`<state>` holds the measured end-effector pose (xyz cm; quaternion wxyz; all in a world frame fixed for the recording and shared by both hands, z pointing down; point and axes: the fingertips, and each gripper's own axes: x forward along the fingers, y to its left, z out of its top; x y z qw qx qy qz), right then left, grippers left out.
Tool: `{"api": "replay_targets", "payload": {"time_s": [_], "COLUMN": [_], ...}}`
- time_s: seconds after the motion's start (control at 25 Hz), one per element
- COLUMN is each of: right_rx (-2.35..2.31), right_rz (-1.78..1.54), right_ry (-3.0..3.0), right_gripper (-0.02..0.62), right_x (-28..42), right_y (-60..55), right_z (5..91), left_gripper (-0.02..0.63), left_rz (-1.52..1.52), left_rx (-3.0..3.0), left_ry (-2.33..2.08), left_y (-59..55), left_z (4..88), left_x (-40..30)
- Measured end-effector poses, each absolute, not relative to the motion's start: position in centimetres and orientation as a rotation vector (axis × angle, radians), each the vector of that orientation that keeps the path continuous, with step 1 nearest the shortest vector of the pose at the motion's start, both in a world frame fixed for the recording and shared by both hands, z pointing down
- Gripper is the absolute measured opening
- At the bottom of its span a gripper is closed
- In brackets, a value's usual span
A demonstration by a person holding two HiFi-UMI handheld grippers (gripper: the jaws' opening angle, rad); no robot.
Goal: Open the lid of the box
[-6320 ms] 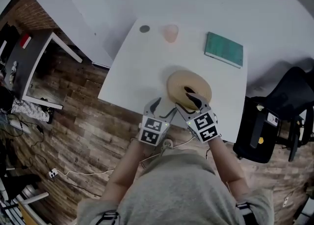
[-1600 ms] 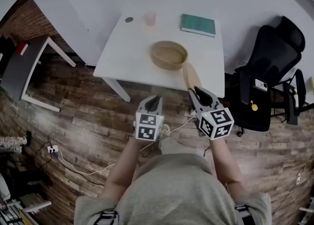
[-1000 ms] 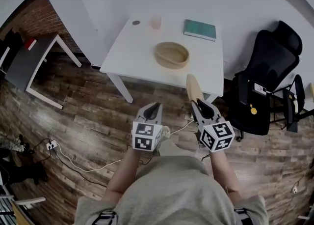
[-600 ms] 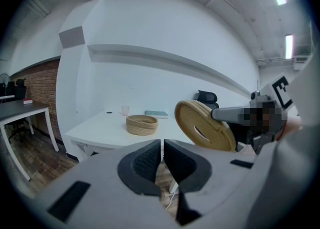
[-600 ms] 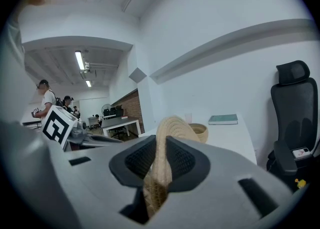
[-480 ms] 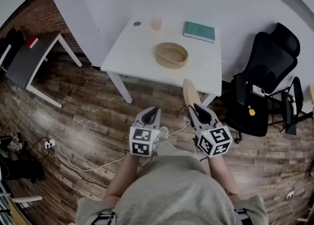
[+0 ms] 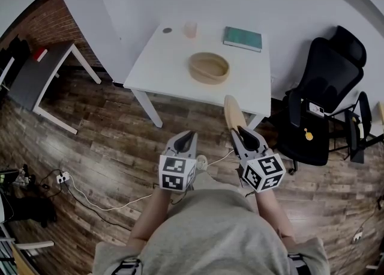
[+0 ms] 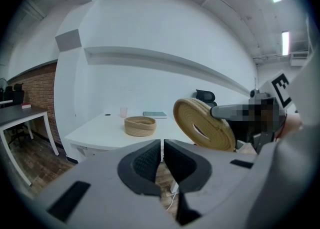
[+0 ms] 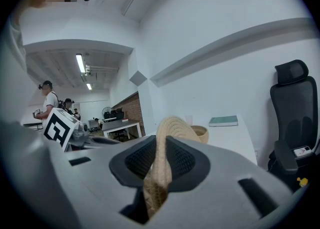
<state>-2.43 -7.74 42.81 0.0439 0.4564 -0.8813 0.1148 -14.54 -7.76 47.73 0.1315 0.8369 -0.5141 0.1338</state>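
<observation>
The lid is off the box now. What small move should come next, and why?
Probably carry the lid toward the table and lay it beside the open box: the right tool grips it edge-on, away from the table, over the floor.

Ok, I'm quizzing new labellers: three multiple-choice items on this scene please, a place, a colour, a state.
1. Where is the woven box? A on the white table; B on a sofa; C in a sink.
2. What colour is the book? A red; B green; C yellow.
3. What is the right gripper doing? A standing open; B clamping the lid; C resting on the table.
Answers: A, it sits mid-table; B, its cover is green; B, its jaws pinch the lid's edge.
</observation>
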Motion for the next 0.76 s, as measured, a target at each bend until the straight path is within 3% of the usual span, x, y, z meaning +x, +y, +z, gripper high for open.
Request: {"api": "replay_targets", "payload": {"time_s": [0.76], "right_rx": [1.399], "right_rz": [0.367], "right_ry": [-2.705], "right_gripper": [0.068], "right_x": [-2.04], "right_y": [-8.06], "right_z": [42.77], "left_gripper": [0.02], "left_rz": [0.39], "left_rx": [2.446], "left_ry": [-1.488], "left_y": [-8.11], "left_z": [47.47], "left_x": [-13.87]}}
